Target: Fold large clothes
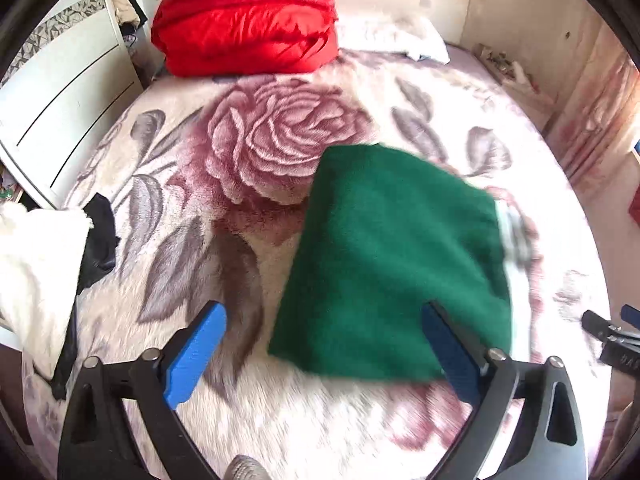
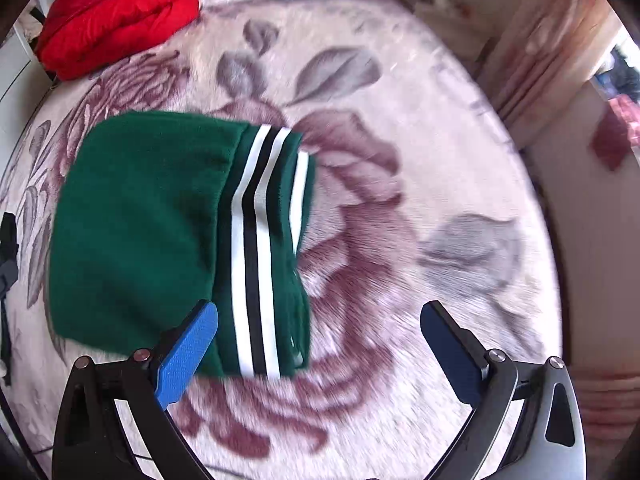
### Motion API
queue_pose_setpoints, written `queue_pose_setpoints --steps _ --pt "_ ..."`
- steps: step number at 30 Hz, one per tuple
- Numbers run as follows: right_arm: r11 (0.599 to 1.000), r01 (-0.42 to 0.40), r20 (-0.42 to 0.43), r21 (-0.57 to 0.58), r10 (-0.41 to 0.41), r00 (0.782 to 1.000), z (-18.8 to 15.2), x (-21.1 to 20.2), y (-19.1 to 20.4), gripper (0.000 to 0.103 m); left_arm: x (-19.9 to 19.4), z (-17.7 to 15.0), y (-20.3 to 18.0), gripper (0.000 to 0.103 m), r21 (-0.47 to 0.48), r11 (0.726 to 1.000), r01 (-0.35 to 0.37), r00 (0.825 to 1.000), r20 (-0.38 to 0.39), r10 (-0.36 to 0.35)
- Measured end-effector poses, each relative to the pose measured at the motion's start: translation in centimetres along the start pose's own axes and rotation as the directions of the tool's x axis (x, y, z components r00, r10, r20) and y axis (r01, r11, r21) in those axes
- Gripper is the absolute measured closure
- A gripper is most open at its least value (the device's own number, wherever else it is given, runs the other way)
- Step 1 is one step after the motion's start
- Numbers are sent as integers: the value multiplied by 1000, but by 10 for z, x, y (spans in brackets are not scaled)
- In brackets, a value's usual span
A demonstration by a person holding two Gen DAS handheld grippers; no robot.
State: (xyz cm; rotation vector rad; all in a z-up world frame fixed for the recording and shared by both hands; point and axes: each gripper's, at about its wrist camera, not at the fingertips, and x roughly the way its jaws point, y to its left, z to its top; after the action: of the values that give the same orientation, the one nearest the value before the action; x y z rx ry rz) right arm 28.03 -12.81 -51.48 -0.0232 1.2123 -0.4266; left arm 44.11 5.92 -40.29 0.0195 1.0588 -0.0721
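Green fleecy garment (image 1: 396, 264), folded into a compact rectangular bundle, lies on the bed's plush floral blanket (image 1: 256, 148), which is pale with large mauve roses and grey leaves. In the right wrist view the same garment (image 2: 152, 224) shows a ribbed band of white and black stripes (image 2: 256, 248) along its right edge, with a second layer of striped ribbing just beside it. No brand or legible writing shows on the cloth; some marks on the black body of the other gripper at the far right of the left wrist view are too blurred to read.

The left gripper (image 1: 324, 348) stands wide open, its blue textured pads well apart. The left pad is over bare blanket, and the right pad overlaps the near corner of the green bundle in the picture; whether it touches the cloth cannot be told. The right gripper (image 2: 320, 344) is likewise spread wide and holds nothing. Its left pad overlaps the near edge of the garment beside the stripes, and its right pad is over bare blanket.

At the head of the bed sits a glossy red quilted bundle (image 1: 248, 16), with a white pillow (image 1: 396, 36) beside it. At the left edge lie a cream fluffy cloth (image 1: 36, 276) and a black garment (image 1: 100, 236).
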Motion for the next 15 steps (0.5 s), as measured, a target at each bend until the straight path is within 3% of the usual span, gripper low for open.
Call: queue_pose_setpoints --steps 2,5,9,15 --pt "1000 28 29 -4 -28 999 10 -51 2 1 -34 -4 -12 1 2 1000 -8 1000 16 8" --pt "998 52 71 -21 -50 996 -8 -142 2 1 -87 -10 -23 1 10 1000 -11 999 52 10" --pt "997 72 129 -30 -68 989 -20 -206 -5 1 -157 -23 -35 1 12 1000 3 996 92 -4" --pt "998 50 167 -23 -45 985 -58 -309 -64 1 -257 -53 -49 1 16 1000 0 994 110 -2"
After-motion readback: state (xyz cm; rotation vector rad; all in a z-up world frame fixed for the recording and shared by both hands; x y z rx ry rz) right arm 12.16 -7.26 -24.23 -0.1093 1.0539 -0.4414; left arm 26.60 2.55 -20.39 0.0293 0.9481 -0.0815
